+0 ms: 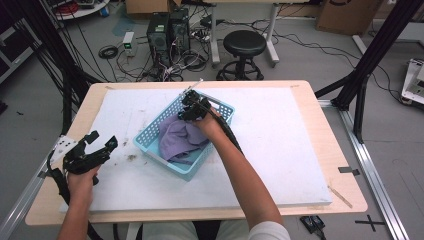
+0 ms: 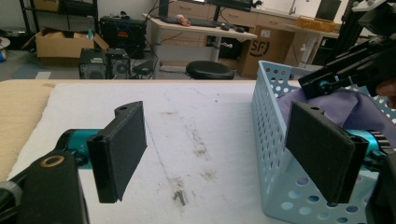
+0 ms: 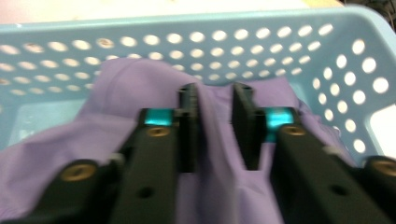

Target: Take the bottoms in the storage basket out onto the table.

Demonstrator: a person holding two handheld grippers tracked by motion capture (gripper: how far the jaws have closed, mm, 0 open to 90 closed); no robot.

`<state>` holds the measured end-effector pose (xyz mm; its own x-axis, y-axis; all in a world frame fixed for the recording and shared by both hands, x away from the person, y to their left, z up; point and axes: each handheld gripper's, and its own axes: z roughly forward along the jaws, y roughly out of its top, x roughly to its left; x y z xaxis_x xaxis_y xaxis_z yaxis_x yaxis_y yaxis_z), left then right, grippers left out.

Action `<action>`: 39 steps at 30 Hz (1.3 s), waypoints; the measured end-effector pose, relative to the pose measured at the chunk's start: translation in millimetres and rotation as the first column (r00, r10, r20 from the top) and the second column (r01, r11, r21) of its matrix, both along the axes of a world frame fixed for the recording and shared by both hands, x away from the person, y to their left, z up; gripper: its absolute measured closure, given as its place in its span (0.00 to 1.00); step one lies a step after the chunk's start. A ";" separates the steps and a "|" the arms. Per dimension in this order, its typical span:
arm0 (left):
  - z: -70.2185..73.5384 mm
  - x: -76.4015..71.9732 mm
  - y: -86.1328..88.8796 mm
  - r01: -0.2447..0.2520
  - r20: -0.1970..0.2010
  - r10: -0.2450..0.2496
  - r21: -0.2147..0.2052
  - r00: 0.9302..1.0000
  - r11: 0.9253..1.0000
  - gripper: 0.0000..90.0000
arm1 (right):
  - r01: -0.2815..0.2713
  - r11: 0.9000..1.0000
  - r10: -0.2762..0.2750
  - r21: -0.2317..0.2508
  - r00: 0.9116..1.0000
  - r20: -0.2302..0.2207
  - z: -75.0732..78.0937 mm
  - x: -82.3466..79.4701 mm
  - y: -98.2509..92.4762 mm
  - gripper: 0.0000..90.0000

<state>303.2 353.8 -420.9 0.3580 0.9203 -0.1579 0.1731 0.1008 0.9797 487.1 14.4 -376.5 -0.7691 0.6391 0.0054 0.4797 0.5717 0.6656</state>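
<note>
Right gripper view: right gripper (image 3: 215,126), jaws half-parted around a purple cloth (image 3: 60,140) ridge, could slip off the loose fold.

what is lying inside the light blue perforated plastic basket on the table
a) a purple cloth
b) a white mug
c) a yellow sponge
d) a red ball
a: the high view shows a crumpled purple cloth lying inside the light blue perforated plastic basket, and the right gripper view shows the same purple fabric against the holed basket wall.
</note>
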 end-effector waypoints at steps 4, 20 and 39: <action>-0.1 0.0 0.8 -0.004 0.001 0.004 -0.005 1.000 1.000 0.23 | 0.020 1.000 -0.019 0.020 0.998 -0.053 -4.5 4.1 2.6 0.33; 0.7 -0.9 -1.0 -0.004 0.006 0.004 0.003 1.000 1.000 0.24 | -0.036 0.996 0.019 -0.077 0.979 -0.205 -33.0 7.7 19.9 0.70; 0.3 -2.0 1.1 -0.010 0.004 0.010 -0.005 1.000 1.000 0.24 | -0.141 0.931 0.135 0.338 0.990 0.041 48.2 -14.9 -45.5 0.99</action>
